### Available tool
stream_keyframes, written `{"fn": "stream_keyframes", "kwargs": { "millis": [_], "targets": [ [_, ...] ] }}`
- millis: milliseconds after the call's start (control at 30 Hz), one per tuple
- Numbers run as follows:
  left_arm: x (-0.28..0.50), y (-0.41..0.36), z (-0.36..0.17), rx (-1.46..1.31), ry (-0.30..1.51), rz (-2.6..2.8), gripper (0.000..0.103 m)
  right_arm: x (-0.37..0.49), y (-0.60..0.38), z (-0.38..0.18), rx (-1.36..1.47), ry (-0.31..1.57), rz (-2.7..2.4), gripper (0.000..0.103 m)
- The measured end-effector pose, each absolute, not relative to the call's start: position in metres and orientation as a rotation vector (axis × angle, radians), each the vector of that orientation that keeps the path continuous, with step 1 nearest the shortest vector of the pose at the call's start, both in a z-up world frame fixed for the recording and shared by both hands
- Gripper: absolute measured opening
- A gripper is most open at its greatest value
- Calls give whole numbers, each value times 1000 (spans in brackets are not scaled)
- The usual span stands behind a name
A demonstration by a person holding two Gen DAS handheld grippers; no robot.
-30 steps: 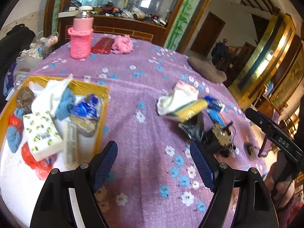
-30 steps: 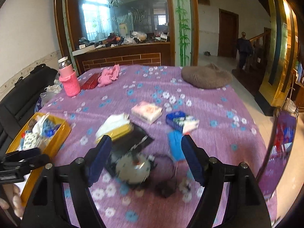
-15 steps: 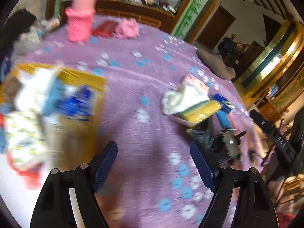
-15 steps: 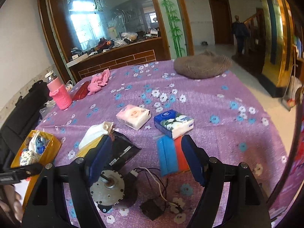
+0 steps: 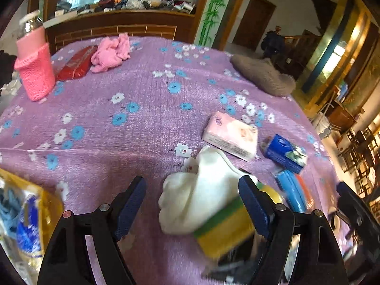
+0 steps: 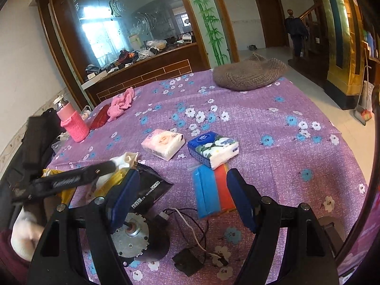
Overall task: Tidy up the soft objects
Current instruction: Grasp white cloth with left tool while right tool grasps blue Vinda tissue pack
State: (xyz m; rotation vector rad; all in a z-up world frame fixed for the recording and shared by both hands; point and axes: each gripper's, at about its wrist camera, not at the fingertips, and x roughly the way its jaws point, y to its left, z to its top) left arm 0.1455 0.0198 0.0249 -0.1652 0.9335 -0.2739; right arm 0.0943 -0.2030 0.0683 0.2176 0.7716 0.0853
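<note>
White cloth (image 5: 201, 194) atop a yellow-green sponge (image 5: 225, 228) is framed between the wide-open, empty jaws of the left gripper (image 5: 192, 204); right gripper (image 6: 180, 199) jaws likewise spread, nothing gripped.

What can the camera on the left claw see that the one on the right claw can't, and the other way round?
Only the left view shows the yellow box of sorted things at its lower left, and the yellow-green sponge under the white cloth. Only the right view shows the metal motor, its wires and the black pouch. Both show the pink tissue pack, blue tissue pack, pink bottle and brown knitted hat.
</note>
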Motion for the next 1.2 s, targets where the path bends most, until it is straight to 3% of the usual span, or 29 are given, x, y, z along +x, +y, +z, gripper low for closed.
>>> {"fn": "stream_keyframes", "kwargs": {
  "millis": [67, 100, 133, 233, 600, 800, 1000, 1200],
  "targets": [
    [155, 10, 14, -139, 972, -263, 73, 95, -201, 66, 215, 782, 89, 75],
    [159, 5, 8, -124, 994, -270, 45, 95, -200, 65, 212, 784, 90, 75],
    [162, 1, 3, -112, 1020, -276, 32, 95, -199, 64, 209, 784, 91, 75],
    [167, 2, -2, -114, 1065, -282, 22, 93, -197, 66, 191, 770, 83, 75],
    [103, 47, 24, -166, 1047, -239, 24, 97, -222, 68, 355, 769, 139, 75],
    [92, 50, 8, -188, 1087, -194, 42, 108, -239, 64, 471, 841, 75, 75],
    [91, 46, 4, -164, 1051, -187, 45, 140, -246, 56, 467, 953, -17, 75],
    [88, 47, 2, -169, 1043, -207, 52, 195, -227, 50, 251, 1069, -97, 75]
  ]
}}
